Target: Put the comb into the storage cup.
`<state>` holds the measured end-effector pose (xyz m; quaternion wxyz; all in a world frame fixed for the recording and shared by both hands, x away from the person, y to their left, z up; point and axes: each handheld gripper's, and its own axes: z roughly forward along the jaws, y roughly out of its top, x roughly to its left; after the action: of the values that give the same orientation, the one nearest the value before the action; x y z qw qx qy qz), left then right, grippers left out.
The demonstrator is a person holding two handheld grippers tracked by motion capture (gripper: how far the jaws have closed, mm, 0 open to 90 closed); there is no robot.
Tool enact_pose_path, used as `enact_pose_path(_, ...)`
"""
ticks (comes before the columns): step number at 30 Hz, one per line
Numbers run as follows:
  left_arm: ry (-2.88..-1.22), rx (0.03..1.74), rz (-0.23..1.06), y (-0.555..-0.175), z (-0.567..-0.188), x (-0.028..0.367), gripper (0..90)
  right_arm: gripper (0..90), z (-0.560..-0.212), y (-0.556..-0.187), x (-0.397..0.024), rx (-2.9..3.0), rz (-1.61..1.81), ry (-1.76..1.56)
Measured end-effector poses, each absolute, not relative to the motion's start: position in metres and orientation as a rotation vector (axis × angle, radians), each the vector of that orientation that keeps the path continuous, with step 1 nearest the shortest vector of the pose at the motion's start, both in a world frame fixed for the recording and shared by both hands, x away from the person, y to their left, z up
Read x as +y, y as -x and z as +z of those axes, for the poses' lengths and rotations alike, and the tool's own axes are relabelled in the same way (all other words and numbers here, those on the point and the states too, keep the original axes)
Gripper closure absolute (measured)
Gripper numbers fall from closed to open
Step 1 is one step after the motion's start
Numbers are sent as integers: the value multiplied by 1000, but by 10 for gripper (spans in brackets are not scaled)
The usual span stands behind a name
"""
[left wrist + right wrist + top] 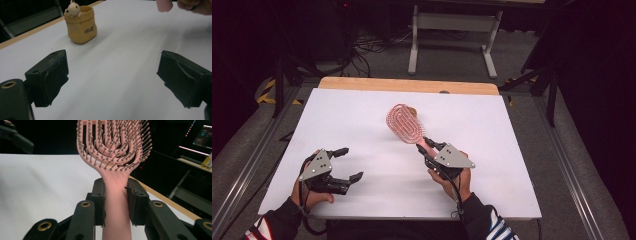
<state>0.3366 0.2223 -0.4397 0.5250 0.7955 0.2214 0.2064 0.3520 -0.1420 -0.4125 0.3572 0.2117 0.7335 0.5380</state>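
One piece of writing is seen: a short dark word in cursive script, printed on the front of the tan sack-shaped pot (81, 25) standing on the white worktop (120, 75) in the left gripper view. The lettering is too blurred and tilted for its letters to be made out with any certainty. In the right gripper view, a lit monitor (202, 135) is caught at the far right edge, with coloured lines shown on its screen, but nothing on it can be read. A yellow item (208, 161) with a pale label is glimpsed below it, and its print is too small to be told.
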Motion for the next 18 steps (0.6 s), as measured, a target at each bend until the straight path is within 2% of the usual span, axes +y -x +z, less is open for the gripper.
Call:
enact_pose_path(5,-1866,497,473,-346,-421,201,112,700,-415,-351,-139,1899,1384,-541)
enact_pose_path(18,-1738,490,269,-386,-385,129,137,700,-415,-349,-138,1873,1372,-533)
